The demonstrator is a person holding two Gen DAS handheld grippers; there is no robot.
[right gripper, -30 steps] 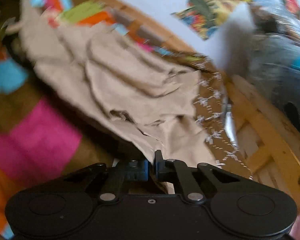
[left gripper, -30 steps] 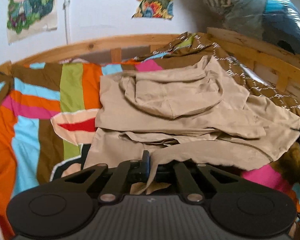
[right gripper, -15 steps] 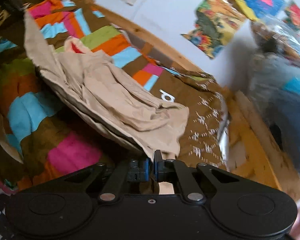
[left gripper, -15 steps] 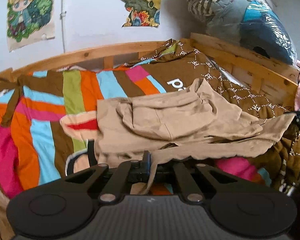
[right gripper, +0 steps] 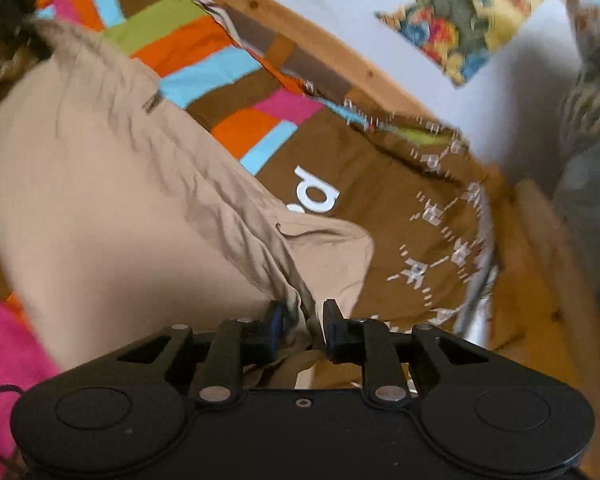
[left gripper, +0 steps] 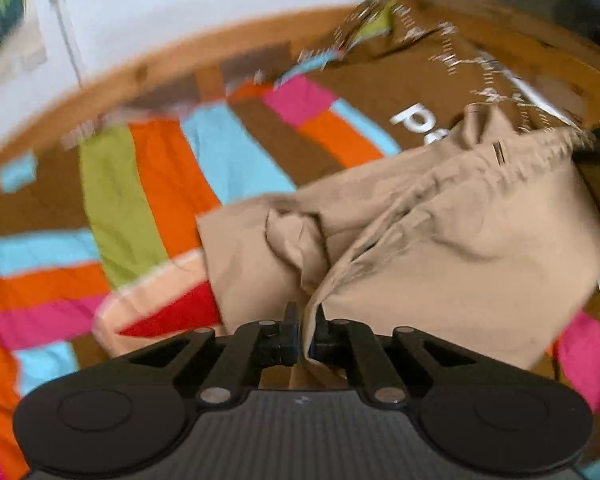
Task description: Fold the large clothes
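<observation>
Risk 1: your right gripper may drop its corner. Its fingers stand slightly apart with the tan garment bunched loosely in the gap, so any tug from the other side could pull the cloth out

Risk 2: uneven fold. Your left gripper has its fingers pressed together on a thin pinch of the same garment; if the two held points are not matching corners, the edges will land skewed

Risk 3: both views are motion-blurred, so judge placement only once you steady

Garment: tan, lightweight, creased, with a gathered drawcord-like edge and a small dark slit or buttonhole near it. It hangs lifted between both grippers, sagging in the middle above the striped bedspread, with a crumpled part bunched just beyond the left fingers. The bed's wooden frame lies beyond
</observation>
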